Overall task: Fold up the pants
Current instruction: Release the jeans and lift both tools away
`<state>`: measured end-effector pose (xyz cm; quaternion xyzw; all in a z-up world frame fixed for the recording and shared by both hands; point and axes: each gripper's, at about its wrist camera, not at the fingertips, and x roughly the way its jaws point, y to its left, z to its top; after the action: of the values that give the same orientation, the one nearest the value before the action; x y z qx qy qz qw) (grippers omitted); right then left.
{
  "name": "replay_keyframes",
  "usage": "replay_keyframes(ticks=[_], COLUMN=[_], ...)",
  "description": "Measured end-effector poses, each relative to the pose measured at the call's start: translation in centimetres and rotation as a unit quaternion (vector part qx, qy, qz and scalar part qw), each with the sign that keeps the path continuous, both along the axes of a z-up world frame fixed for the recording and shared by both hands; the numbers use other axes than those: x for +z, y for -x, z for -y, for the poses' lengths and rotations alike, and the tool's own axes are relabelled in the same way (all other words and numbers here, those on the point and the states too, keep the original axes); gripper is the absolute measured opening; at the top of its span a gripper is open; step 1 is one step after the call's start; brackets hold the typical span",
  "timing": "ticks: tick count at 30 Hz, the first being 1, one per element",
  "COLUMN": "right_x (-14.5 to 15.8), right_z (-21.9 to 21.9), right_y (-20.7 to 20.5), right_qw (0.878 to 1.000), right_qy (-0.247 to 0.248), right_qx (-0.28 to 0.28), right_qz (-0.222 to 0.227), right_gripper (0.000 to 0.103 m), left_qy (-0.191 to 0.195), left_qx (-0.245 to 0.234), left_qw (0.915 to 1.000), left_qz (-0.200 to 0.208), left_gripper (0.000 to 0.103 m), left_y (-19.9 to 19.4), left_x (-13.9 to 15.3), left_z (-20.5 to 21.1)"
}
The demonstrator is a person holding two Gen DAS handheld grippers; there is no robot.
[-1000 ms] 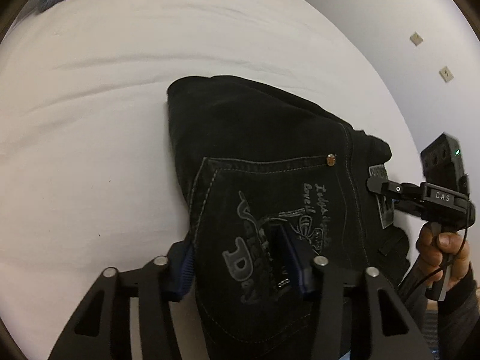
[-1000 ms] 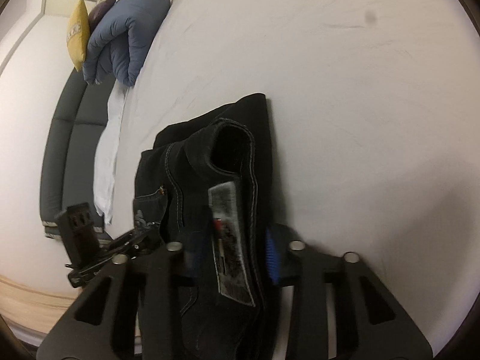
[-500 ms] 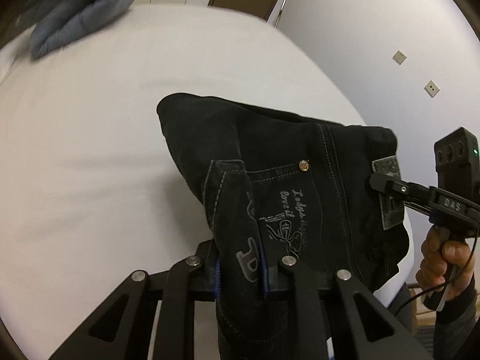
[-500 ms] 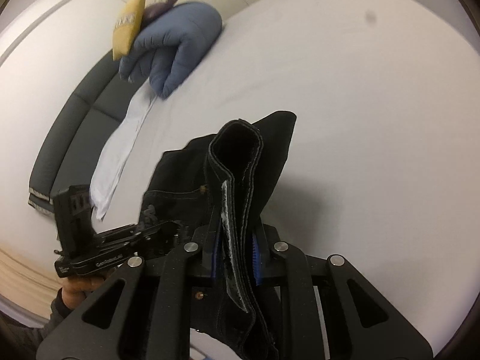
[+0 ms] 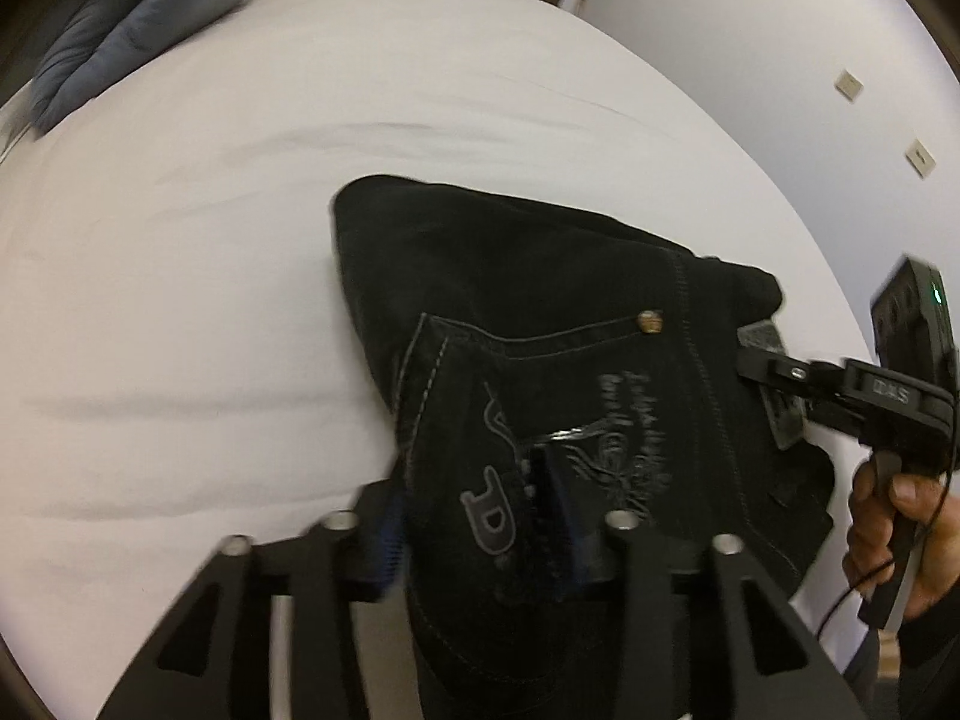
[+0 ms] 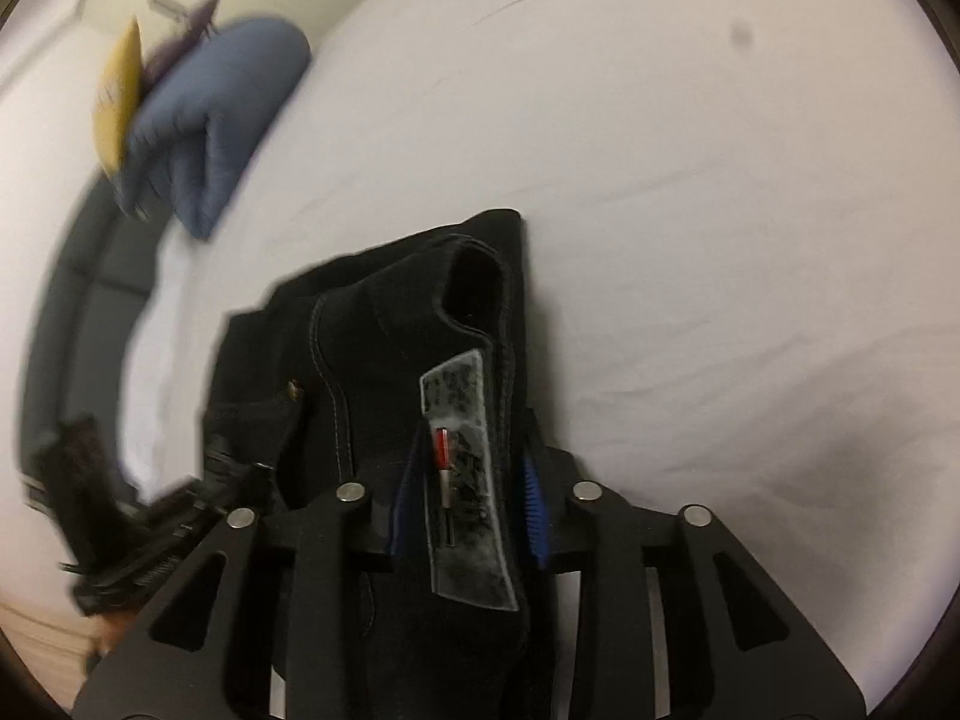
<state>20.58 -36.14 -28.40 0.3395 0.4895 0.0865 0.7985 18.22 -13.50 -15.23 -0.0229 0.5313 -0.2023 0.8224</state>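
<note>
The black jeans (image 5: pixel 540 276) lie folded in a compact bundle on the white bed (image 5: pixel 180 300), back pocket print facing up. My left gripper (image 5: pixel 474 516) straddles the pocket edge. Its jaws are opening, with fabric between them and the pads clear of it. In the right wrist view the waistband with its grey patch (image 6: pixel 462 420) runs between the blue pads of my right gripper (image 6: pixel 468 480). These jaws are opening too, with a gap at each side. The right gripper (image 5: pixel 774 369) also shows at the jeans' (image 6: pixel 384 324) waist end, with a person's hand (image 5: pixel 900 534) on its handle.
A folded blue duvet (image 5: pixel 132 42) lies at the far corner of the bed, with a yellow pillow (image 6: pixel 117 102) behind it. A grey headboard (image 6: pixel 78 300) runs along the left. White sheet (image 6: pixel 720 240) spreads beyond and right of the jeans. A wall (image 5: pixel 780 60) stands close on the right.
Half a second ago both grippers pinched raised folds of the jeans. Now both sets of jaws stand wider, the fabric has dropped flatter onto the bed, and both views have swung sideways.
</note>
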Motion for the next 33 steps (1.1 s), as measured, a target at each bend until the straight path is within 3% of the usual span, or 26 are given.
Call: replay_keyframes(ticks=[2, 4, 6, 7, 9, 10, 12, 14, 15, 16, 17, 18, 19, 21, 22, 24, 25, 27, 30, 32, 33], right_x=[0.3, 1.9, 3.8, 4.7, 7.8, 9.2, 13.1, 17.4, 19.3, 21.3, 23.5, 25.1, 27.4, 30.7, 32.0, 34.7, 36.3, 38.2, 40.4, 41.1, 41.4], right_z=[0.5, 0.7, 0.9, 0.8, -0.1, -0.3, -1.9, -3.8, -4.6, -5.5, -6.5, -7.4, -8.4, -9.9, -10.6, -11.8, -12.2, -12.8, -13.8, -14.1, -14.4], right_y=[0.9, 2.2, 3.8, 4.2, 6.7, 7.9, 10.4, 13.6, 15.3, 17.0, 19.0, 20.7, 23.2, 26.3, 27.4, 29.5, 30.7, 32.4, 34.8, 36.1, 36.3], right_qw=[1.000, 0.999, 0.995, 0.994, 0.986, 0.981, 0.964, 0.936, 0.922, 0.903, 0.880, 0.859, 0.823, 0.774, 0.759, 0.734, 0.726, 0.721, 0.717, 0.719, 0.726], right_qy=[-0.002, 0.040, 0.086, 0.099, 0.143, 0.166, 0.221, 0.280, 0.304, 0.329, 0.353, 0.371, 0.397, 0.432, 0.444, 0.459, 0.461, 0.457, 0.458, 0.460, 0.460], right_qx=[-0.006, -0.021, -0.034, -0.037, -0.047, -0.051, -0.062, -0.086, -0.097, -0.112, -0.129, -0.144, -0.165, -0.194, -0.205, -0.225, -0.229, -0.223, -0.224, -0.224, -0.219], right_qz=[0.009, 0.017, 0.028, 0.036, 0.069, 0.084, 0.131, 0.193, 0.219, 0.252, 0.290, 0.323, 0.370, 0.419, 0.429, 0.447, 0.456, 0.471, 0.476, 0.470, 0.462], right_gripper=[0.040, 0.049, 0.049, 0.049, 0.049, 0.049, 0.049, 0.049, 0.054, 0.064, 0.071, 0.086, 0.099, 0.103, 0.103, 0.103, 0.103, 0.103, 0.103, 0.103, 0.103], left_qy=[0.012, 0.018, 0.012, 0.009, -0.005, -0.020, -0.037, -0.048, -0.053, -0.067, -0.081, -0.088, -0.088, -0.074, -0.060, -0.046, -0.061, -0.100, -0.125, -0.135, -0.137], left_qx=[0.009, 0.016, 0.030, 0.036, 0.045, 0.052, 0.067, 0.089, 0.098, 0.116, 0.137, 0.152, 0.169, 0.191, 0.192, 0.198, 0.201, 0.186, 0.192, 0.197, 0.193], left_qw=[0.9999, 0.9997, 0.9986, 0.9975, 0.9915, 0.9827, 0.9661, 0.9401, 0.9310, 0.9138, 0.8969, 0.8846, 0.8682, 0.8389, 0.8253, 0.8139, 0.8159, 0.8279, 0.8261, 0.8372, 0.8488], left_qz=[-0.001, 0.007, 0.041, 0.060, 0.122, 0.176, 0.247, 0.326, 0.348, 0.383, 0.413, 0.432, 0.458, 0.504, 0.528, 0.544, 0.539, 0.519, 0.515, 0.492, 0.473], left_gripper=[0.074, 0.074, 0.077, 0.083, 0.094, 0.101, 0.103, 0.103, 0.103, 0.103, 0.103, 0.103, 0.103, 0.103, 0.103, 0.103, 0.103, 0.103, 0.103, 0.103, 0.103], left_y=[0.3, 0.9, 2.3, 3.6, 5.9, 7.9, 10.6, 12.4, 13.3, 13.3, 14.9, 16.0, 17.6, 20.0, 21.5, 23.4, 23.9, 23.8, 23.9, 23.9, 23.4], left_x=[-0.2, 0.3, 1.9, 2.9, 5.6, 7.8, 10.7, 15.0, 16.8, 19.4, 21.0, 22.7, 24.8, 27.7, 29.2, 31.6, 32.4, 33.5, 34.3, 34.6, 34.3], left_z=[-0.9, -1.7, -2.6, -2.9, -3.4, -3.6, -3.6, -4.3, -5.1, -6.6, -6.8, -8.3, -9.0, -10.4, -11.3, -12.4, -12.7, -12.4, -12.2, -12.3, -12.1])
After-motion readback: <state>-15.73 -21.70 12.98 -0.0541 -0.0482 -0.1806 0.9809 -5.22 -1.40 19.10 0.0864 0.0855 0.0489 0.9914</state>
